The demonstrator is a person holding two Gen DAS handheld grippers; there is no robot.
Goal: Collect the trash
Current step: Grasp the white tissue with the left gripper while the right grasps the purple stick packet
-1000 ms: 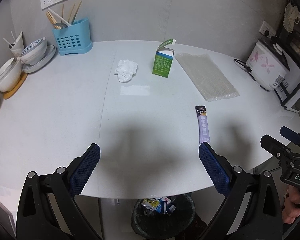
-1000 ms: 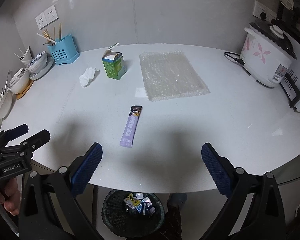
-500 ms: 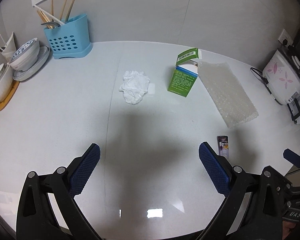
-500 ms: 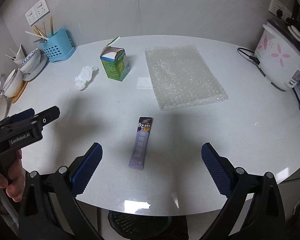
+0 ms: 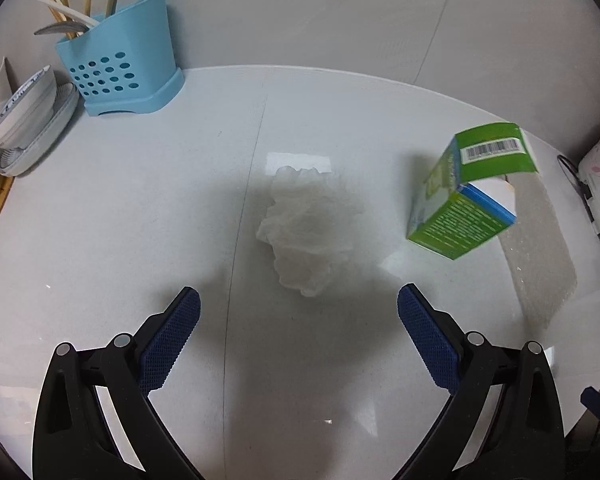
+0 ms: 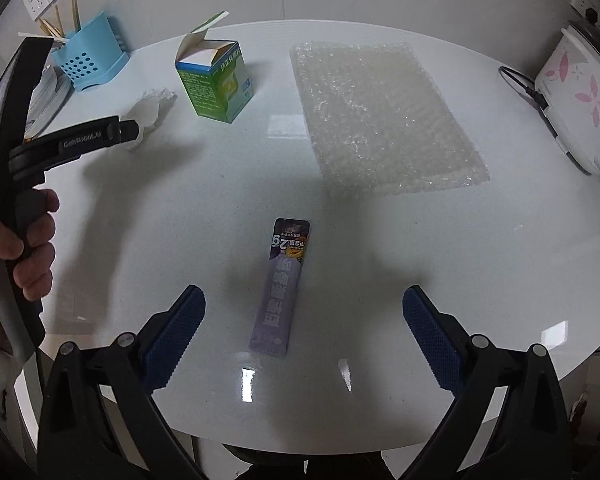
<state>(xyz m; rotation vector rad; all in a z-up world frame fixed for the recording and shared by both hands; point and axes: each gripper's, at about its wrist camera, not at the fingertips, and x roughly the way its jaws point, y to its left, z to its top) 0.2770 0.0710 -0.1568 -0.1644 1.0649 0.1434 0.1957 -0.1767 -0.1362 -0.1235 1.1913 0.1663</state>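
Purple sachet (image 6: 284, 286) lies flat on the white desk (image 6: 420, 264), long axis running near-to-far in the right wrist view, dark printed end pointing away toward the bubble wrap sheet (image 6: 380, 116), pale end nearest the camera and tilted slightly left. Right tool (image 6: 304, 304) hovers just over it, released, blue pads spread wide on either side of the sachet's lower half, not touching it. Crumpled white tissue (image 5: 306, 228) sits mid-desk, lump stretched roughly near-to-far, directly ahead of the left tool (image 5: 299, 306); that tool is also released, pads wide apart, tissue's near tip just beyond the gap between them, no contact. Left tool is angled down at the desk; in the right wrist view its black body reaches in from the left edge, a person's hand (image 6: 28, 248) wrapped round the grip, tips over the tissue. Green carton (image 5: 466, 196) stands to the right of the tissue, top flap open, well apart from it; bubble wrap lies beyond it to the right. Blue utensil holder (image 5: 120, 64) with chopsticks stands at the far left by the wall, stacked bowls and plates (image 5: 24, 120) beside it. White rice cooker (image 6: 580, 108) at the far right edge, cord trailing on the desk. Nothing sits between either tool and its target.
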